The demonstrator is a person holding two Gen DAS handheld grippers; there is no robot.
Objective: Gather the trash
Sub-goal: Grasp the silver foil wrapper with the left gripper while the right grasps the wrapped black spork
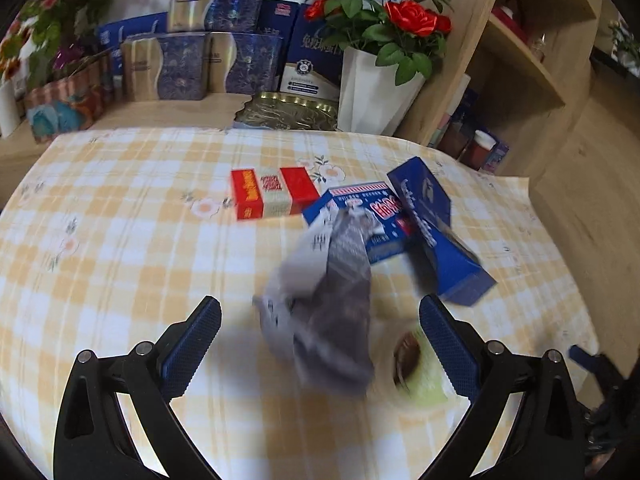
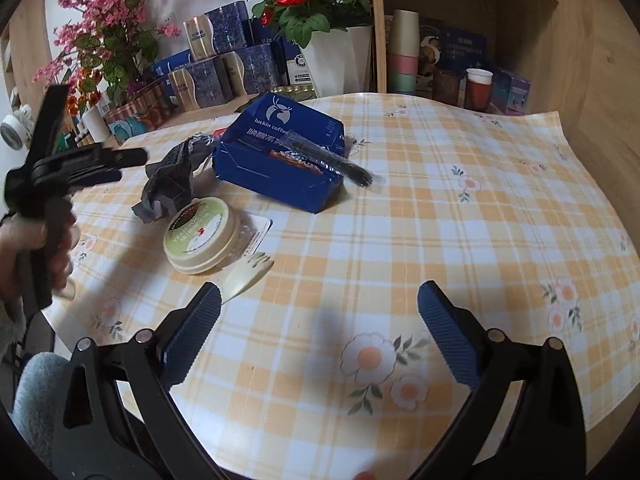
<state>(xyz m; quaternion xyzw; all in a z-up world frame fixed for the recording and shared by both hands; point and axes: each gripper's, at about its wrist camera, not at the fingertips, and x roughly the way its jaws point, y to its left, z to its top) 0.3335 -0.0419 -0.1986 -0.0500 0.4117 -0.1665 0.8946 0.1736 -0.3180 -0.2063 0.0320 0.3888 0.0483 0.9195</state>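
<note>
Item: crumpled grey wrapper (image 1: 328,300), blurred, lower centre of the left wrist view, lying on the checked tablecloth (image 1: 120,240). Left of centre in the right wrist view, just beside the blue carton (image 2: 280,152) and the round lidded tub (image 2: 200,234).

Other trash: red and cream box (image 1: 272,196), centre of the left wrist view; cream spork (image 2: 246,274) just below the tub; wrapped black fork (image 2: 332,160) lying across the carton.

Left gripper (image 1: 320,340): jaws spread wide, nothing held, wrapper between and just ahead of the pads.

Right gripper (image 2: 320,332): jaws wide apart, empty, over bare cloth at lower centre, well apart from the trash.

Handling note: likely step is taking the wrapper. Advise centring it between the pads, keeping the right-hand pad off the tub, closing on the bulk of the crumple.

Pose: left gripper angled down toward the table; seen at left edge of the right wrist view, held in a hand (image 2: 24,256).
</note>
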